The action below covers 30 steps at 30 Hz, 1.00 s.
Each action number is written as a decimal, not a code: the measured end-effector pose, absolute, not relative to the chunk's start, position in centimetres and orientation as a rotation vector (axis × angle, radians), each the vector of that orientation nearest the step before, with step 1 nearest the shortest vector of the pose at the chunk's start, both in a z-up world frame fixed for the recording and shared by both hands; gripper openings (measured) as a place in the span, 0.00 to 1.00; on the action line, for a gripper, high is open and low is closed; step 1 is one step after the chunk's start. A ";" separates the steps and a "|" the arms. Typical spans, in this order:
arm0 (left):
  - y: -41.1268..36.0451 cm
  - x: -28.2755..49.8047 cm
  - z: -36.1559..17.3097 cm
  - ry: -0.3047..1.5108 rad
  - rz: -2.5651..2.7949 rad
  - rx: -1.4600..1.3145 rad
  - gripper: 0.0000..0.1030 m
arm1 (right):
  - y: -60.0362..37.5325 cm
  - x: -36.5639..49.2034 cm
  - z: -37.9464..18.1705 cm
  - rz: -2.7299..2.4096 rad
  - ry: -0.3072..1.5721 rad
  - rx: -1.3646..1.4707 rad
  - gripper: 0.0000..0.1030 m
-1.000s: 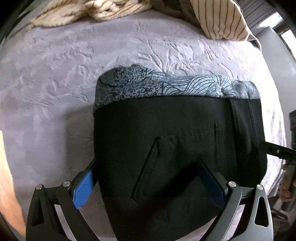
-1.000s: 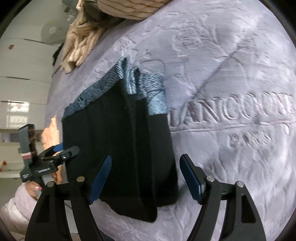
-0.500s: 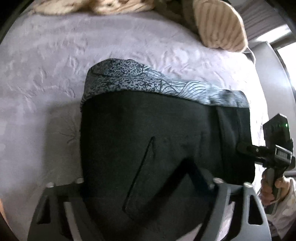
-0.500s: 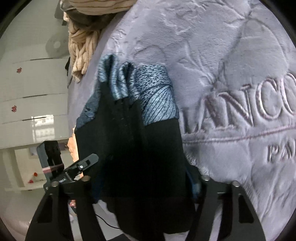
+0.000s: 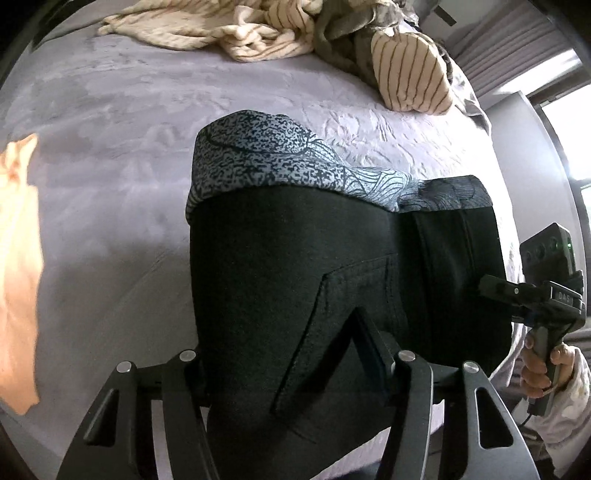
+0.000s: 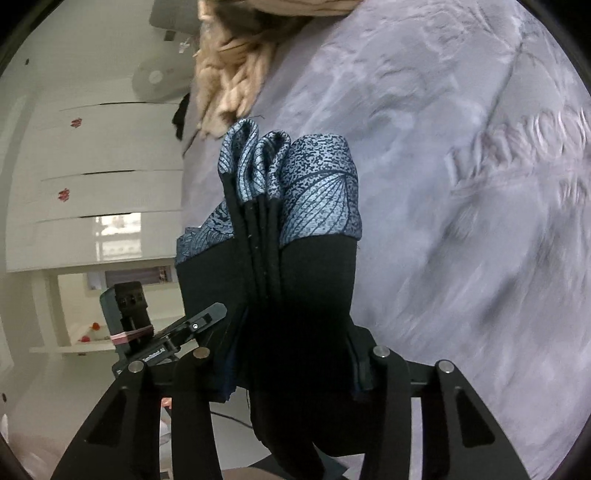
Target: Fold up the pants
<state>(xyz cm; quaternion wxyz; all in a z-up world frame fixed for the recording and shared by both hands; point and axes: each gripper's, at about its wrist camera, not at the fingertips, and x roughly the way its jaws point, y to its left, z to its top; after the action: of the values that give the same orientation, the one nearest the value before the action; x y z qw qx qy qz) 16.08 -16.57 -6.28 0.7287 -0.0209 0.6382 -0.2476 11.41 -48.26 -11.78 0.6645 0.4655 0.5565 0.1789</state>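
Observation:
The folded black pants (image 5: 295, 251) with a blue-grey patterned band (image 5: 266, 158) fill the left wrist view, their near edge raised off the bed. My left gripper (image 5: 280, 343) holds that near edge. Its jaws are closing, one finger on top of the cloth and the other hidden beneath. In the right wrist view the pants (image 6: 314, 280) show edge-on as several stacked layers between the fingers of my right gripper (image 6: 291, 354). Its jaws are closing and press the stack from both sides. Each gripper appears in the other's view: right gripper (image 5: 491, 288), left gripper (image 6: 207, 314).
A lilac embossed bedspread (image 5: 110, 147) with raised lettering (image 6: 517, 155) lies under the pants. Cream striped clothes (image 5: 240, 33) and a striped pillow (image 5: 410, 74) lie at the far edge. A peach cloth-like shape (image 5: 18, 258) is at the left. White drawers (image 6: 92, 147) stand beyond the bed.
Both grippers went from open around the pants' edges to closed on them. The pants have lifted off the bedspread, and the right view has tipped upward.

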 end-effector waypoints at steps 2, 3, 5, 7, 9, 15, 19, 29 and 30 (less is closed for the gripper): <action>-14.6 15.3 -5.8 1.405 -0.554 -0.040 0.59 | -46.8 10.3 -11.4 0.412 1.246 1.060 0.46; -14.3 15.1 -5.9 1.405 -0.557 -0.035 0.59 | -45.9 9.6 -11.3 0.411 1.239 1.070 0.46; -12.6 14.6 -5.9 1.412 -0.564 -0.018 0.59 | -44.0 8.3 -11.5 0.400 1.229 1.097 0.46; -11.0 14.1 -6.0 1.418 -0.562 -0.007 0.59 | -42.1 7.1 -11.9 0.390 1.220 1.110 0.46; -9.4 13.9 -6.0 1.413 -0.552 -0.007 0.59 | -40.5 6.3 -12.4 0.382 1.212 1.122 0.46; -6.3 13.9 -9.0 1.410 -0.475 0.034 0.63 | -36.8 5.1 -14.4 0.321 1.225 1.154 0.46; -4.4 14.3 -11.5 1.424 -0.351 0.043 0.79 | -36.2 5.4 -17.1 0.189 1.341 1.064 0.49; -3.3 14.3 -5.5 1.231 -0.359 0.041 0.79 | -37.0 5.5 -11.0 0.090 1.279 0.811 0.23; -3.8 14.3 -5.3 1.221 -0.384 0.039 0.79 | -36.9 5.9 -10.2 0.092 1.259 0.794 0.23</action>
<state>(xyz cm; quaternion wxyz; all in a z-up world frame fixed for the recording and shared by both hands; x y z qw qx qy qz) 14.34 -3.77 -5.28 0.8019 0.0183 0.5698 -0.1790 5.91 -36.87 -10.20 0.7346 0.3613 0.5727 0.0418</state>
